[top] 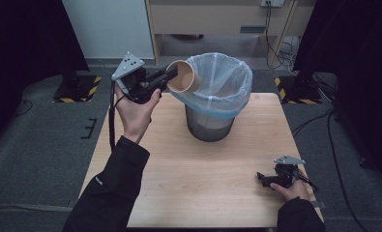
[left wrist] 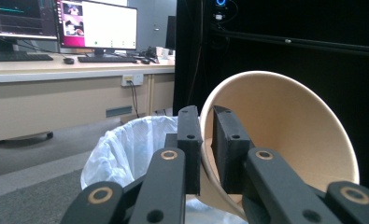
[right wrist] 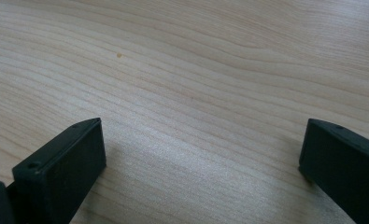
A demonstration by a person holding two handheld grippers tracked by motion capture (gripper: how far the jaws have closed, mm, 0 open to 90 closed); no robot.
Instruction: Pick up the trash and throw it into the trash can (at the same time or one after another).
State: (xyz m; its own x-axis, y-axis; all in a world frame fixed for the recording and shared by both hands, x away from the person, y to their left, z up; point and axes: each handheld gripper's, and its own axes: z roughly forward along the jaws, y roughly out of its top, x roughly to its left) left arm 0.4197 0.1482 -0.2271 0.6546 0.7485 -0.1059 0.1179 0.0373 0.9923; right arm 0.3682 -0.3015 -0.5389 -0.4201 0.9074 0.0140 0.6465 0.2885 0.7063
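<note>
Left tongs [top: 171,73] pinch a tan paper cup [top: 183,76] at the bin's rim; right tongs [top: 261,178] rest spread on the surface.

At the left of the high view, the left tongs are raised off the light wooden surface [top: 179,159] and clamp the wall of the tan paper cup, one jaw inside and one outside, as the left gripper view [left wrist: 207,140] shows with the cup [left wrist: 285,126] tipped on its side. The cup's open mouth faces the camera and touches the near left edge of the dark mesh waste bin lined with a translucent white-blue plastic bag [top: 217,96]. Further right, near the surface's front corner, the right tongs lie low, jaws wide apart with bare wood between them in the right gripper view.
</note>
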